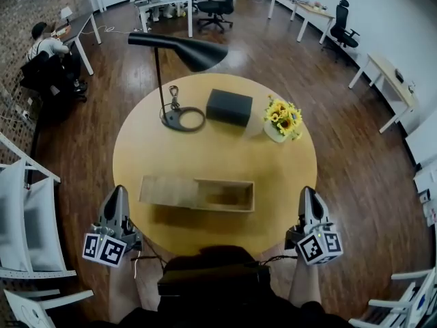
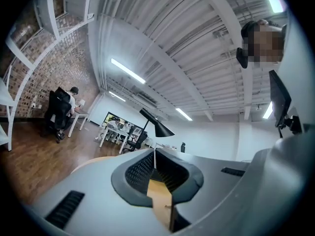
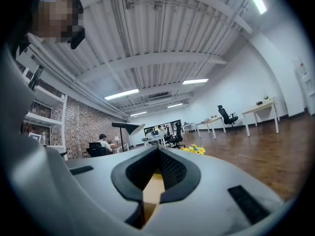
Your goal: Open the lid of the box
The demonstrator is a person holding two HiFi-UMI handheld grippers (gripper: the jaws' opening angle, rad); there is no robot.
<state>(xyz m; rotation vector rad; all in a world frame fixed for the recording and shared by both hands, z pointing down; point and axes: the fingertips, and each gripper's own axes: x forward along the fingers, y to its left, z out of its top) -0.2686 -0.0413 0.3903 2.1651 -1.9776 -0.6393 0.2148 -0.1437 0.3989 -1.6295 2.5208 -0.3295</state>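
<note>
Seemingly parked between moves, the left gripper [image 1: 117,193] and right gripper [image 1: 307,193], both pressed shut and empty, flank the long pale wooden box [image 1: 196,193].

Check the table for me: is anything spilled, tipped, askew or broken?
Nothing stands out. The wooden box lies flat near the front edge of the table, right part open, left part covered. Behind it the lamp and flowers stand upright and the black box sits flat; no spill shows.

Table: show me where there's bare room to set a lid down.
Bare: the strip between wooden box and back row, and the table either side of the wooden box. Crowded: the back, with lamp, black box, flowers.
</note>
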